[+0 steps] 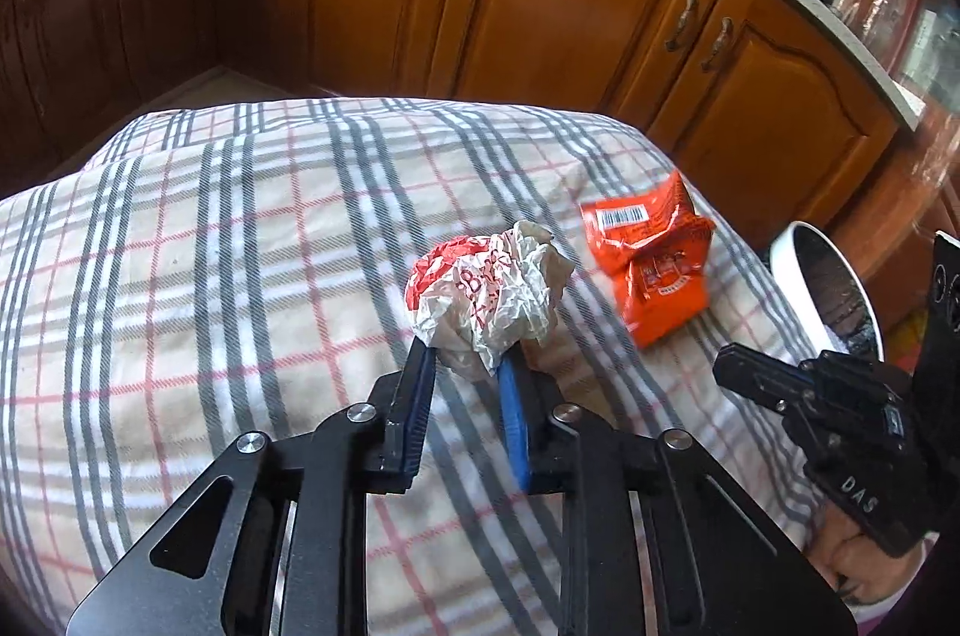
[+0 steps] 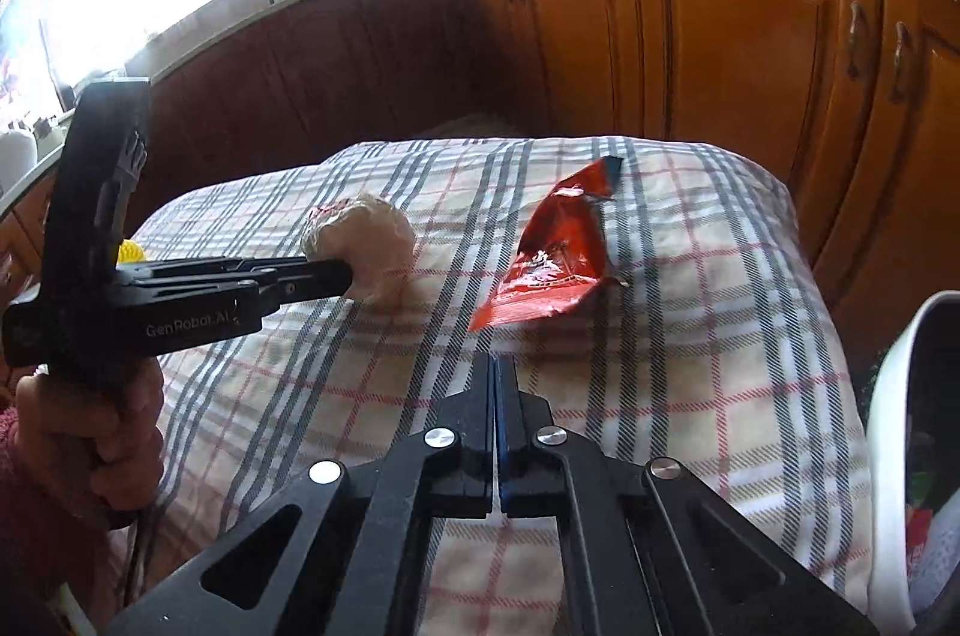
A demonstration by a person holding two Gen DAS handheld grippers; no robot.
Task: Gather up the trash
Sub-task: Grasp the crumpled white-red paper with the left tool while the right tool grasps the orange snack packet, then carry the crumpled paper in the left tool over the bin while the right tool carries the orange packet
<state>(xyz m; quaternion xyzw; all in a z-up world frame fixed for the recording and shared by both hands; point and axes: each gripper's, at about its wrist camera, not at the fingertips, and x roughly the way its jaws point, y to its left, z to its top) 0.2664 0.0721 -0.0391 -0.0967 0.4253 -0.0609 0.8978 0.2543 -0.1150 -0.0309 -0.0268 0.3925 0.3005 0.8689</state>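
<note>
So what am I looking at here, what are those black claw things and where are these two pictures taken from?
They are hand-held grippers: a person holds one in each hand, and each carries a camera looking along its fingers. One picture is from the left gripper, which is shut on a crumpled paper ball. The other is from the right gripper, shut and empty. Each also shows in the other's view. On the checked cloth lies an orange wrapper, untouched. At the right edge stands a white bin, likely for the trash.
</note>
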